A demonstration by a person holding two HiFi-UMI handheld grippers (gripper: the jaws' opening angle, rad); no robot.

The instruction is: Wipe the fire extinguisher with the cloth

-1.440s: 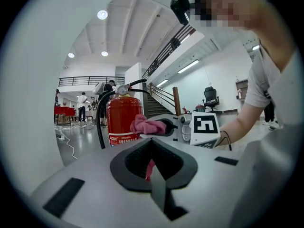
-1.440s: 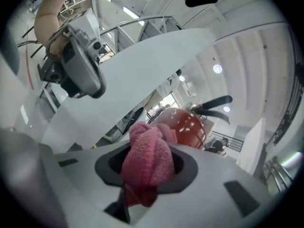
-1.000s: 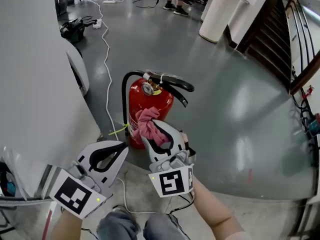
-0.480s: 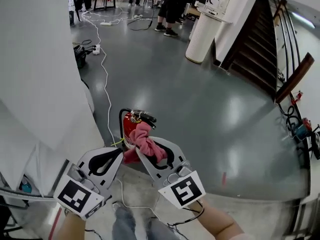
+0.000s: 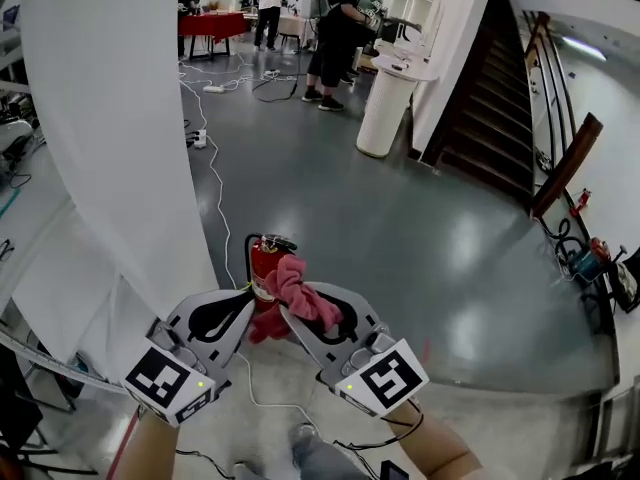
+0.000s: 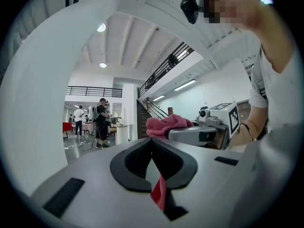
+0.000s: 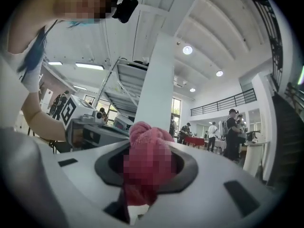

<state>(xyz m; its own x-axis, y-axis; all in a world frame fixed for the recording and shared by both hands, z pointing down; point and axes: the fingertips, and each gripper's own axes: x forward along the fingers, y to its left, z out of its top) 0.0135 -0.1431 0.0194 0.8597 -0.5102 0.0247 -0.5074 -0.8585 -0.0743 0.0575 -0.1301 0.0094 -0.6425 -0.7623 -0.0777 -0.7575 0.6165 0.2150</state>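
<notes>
Right gripper (image 5: 302,302) stays clamped on the pink cloth (image 5: 290,278), which was pressed to the fire extinguisher (image 5: 266,258) a second ago and is now lifted up off the body. Left gripper (image 5: 245,306) rides alongside, jaws together, empty. The extinguisher stands upright on the grey floor (image 5: 400,228), looking smaller and farther below than before.

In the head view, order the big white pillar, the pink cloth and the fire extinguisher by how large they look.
Largest: white pillar.
Then: pink cloth, close to the camera.
Smallest: fire extinguisher, partly hidden by the cloth.
</notes>
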